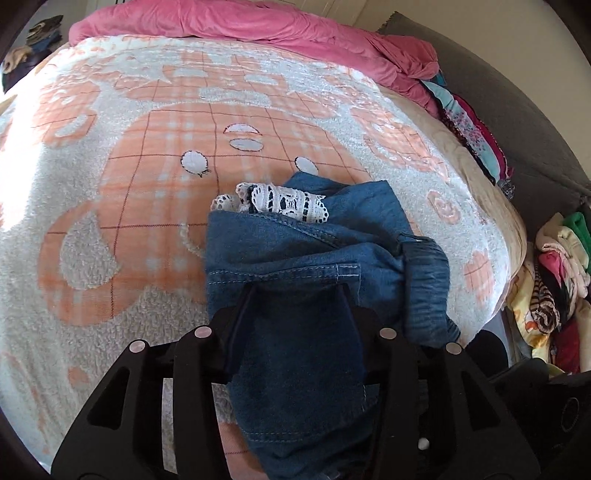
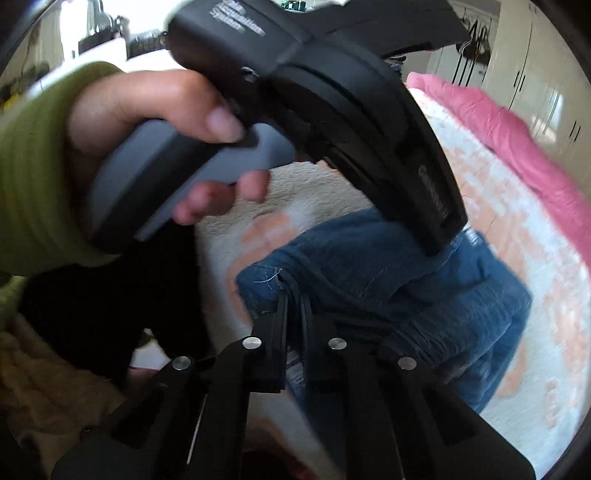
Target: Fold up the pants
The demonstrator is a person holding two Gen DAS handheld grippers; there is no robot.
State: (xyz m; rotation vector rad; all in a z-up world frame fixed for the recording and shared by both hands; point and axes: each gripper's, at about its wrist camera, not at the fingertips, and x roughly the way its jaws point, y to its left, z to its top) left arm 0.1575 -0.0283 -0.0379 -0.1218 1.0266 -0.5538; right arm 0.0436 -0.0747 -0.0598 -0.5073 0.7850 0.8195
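left wrist view: the left gripper [image 1: 299, 291] has its jaws partly closed on a thick bunch of blue denim, the pants [image 1: 314, 254], which fill the gap between the two fingers [image 1: 242, 314]; the pants lie in a folded heap on the bed [image 1: 147, 155], on an orange and white fleecy blanket [image 1: 92, 206]; white lace trim [image 1: 280, 203] shows at the far edge of the heap; a pink duvet [image 1: 258, 26] is bunched along the far side of the bed; a pile of clothes [image 1: 554, 280] lies off to the right.

right wrist view: the right gripper [image 2: 293, 295] is pinched tight on an edge of the pants [image 2: 406, 280], its jaws all but touching; above it a hand [image 2: 147, 122] in a green sleeve [image 2: 33, 166] grips the handle of the other gripper, whose tip is down on the denim.
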